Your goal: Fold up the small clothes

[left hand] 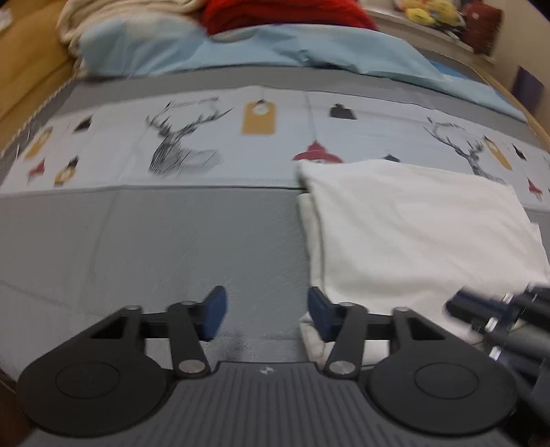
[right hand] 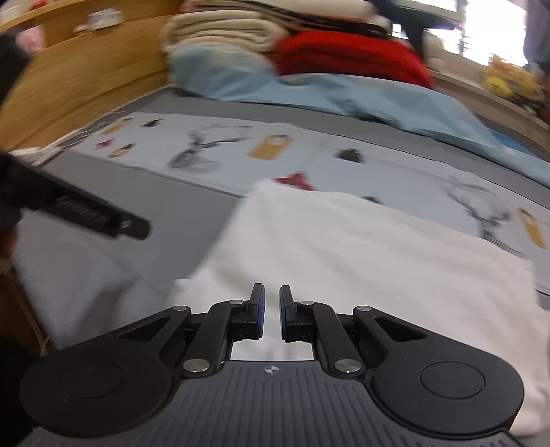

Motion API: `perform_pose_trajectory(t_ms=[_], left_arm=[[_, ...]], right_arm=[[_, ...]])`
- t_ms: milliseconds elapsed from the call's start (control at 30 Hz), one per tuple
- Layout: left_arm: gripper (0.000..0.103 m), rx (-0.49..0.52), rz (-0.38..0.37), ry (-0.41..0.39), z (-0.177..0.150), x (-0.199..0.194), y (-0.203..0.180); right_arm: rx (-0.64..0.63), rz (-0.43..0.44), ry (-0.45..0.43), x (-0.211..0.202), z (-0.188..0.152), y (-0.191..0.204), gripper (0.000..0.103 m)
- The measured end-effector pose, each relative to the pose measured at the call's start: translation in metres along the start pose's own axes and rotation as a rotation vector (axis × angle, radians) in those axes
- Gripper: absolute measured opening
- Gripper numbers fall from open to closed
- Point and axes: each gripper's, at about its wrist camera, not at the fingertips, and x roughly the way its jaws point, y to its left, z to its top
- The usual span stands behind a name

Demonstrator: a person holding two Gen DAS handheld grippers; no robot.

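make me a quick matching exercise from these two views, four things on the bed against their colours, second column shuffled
Things:
1. folded garment
2. pillow
3. blanket behind the pillow
4. tag print on the bed cover

Colours:
A. mustard yellow
B. red
C. white
D. light blue

Pairs: 1-C, 2-D, 3-B, 4-A

Surface: bed (left hand: pixel 172 240) with a grey cover and a band printed with deer.
Near side: folded white garment (left hand: pixel 412 223).
Far side: light blue bedding (left hand: pixel 275 51), red cloth (left hand: pixel 282 13), cream blankets (right hand: pixel 223 34).
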Motion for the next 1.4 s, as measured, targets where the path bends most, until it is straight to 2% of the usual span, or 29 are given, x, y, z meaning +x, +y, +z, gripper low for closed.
perform_pose_trajectory(t_ms=[133, 200, 267, 367, 567, 667, 700, 767, 800, 867, 967, 1067, 1133, 1233, 1333, 1400], left_arm=[[0.05, -0.016, -0.029, 0.008, -0.001, 0.001, 0.015], [0.05, -0.017, -0.024, 0.012, -0.002, 0.002, 0.02], [0.05, -0.022, -0.016, 0.007, -0.002, 0.003, 0.026], [0.05, -0.038, -0.015, 0.009, -0.003, 0.008, 0.036], [0.05, -0.096, -0.036, 0.049, -0.006, 0.024, 0.058], [0.05, -0.107, -0.05, 0.056, -0.005, 0.031, 0.061], [0.05, -0.109, -0.059, 0.06, -0.004, 0.034, 0.061], [0.051, -0.12, -0.09, 0.071, -0.002, 0.04, 0.06], [0.053, -0.129, -0.11, 0.078, 0.0, 0.043, 0.059], [0.065, -0.154, -0.162, 0.098, 0.004, 0.05, 0.055], [0.08, -0.198, -0.229, 0.109, 0.011, 0.059, 0.048], [0.084, -0.25, -0.318, 0.132, 0.02, 0.073, 0.038], [0.085, -0.287, -0.366, 0.163, 0.025, 0.086, 0.032], [0.085, -0.333, -0.343, 0.175, 0.033, 0.103, 0.028], [0.085, -0.4, -0.337, 0.183, 0.04, 0.113, 0.031], [0.085, -0.417, -0.347, 0.172, 0.043, 0.113, 0.032]], right_arm=[[-0.14, 0.066, 0.016, 0.014, -0.003, 0.037, 0.009], [-0.199, 0.083, 0.058, 0.025, -0.007, 0.052, 0.012], [-0.257, 0.081, 0.095, 0.037, -0.012, 0.065, 0.021], [-0.323, 0.086, 0.119, 0.05, -0.017, 0.08, 0.025], [-0.468, 0.05, 0.164, 0.069, -0.031, 0.104, 0.028], [-0.543, 0.029, 0.154, 0.071, -0.038, 0.112, 0.027], [-0.539, 0.03, 0.15, 0.07, -0.037, 0.112, 0.026], [-0.515, 0.021, 0.149, 0.068, -0.035, 0.107, 0.008], [-0.497, 0.026, 0.142, 0.066, -0.033, 0.104, 0.007], [-0.467, 0.039, 0.11, 0.057, -0.028, 0.101, 0.0], [-0.431, 0.086, 0.038, 0.038, -0.021, 0.097, 0.0], [-0.418, 0.124, -0.005, 0.024, -0.019, 0.094, 0.0], [-0.422, 0.129, -0.002, 0.02, -0.019, 0.091, 0.0], [-0.421, 0.109, 0.047, 0.02, -0.024, 0.085, 0.0], [-0.482, 0.034, 0.056, 0.024, -0.03, 0.086, 0.0], [-0.498, 0.043, 0.065, 0.029, -0.032, 0.088, 0.003]])
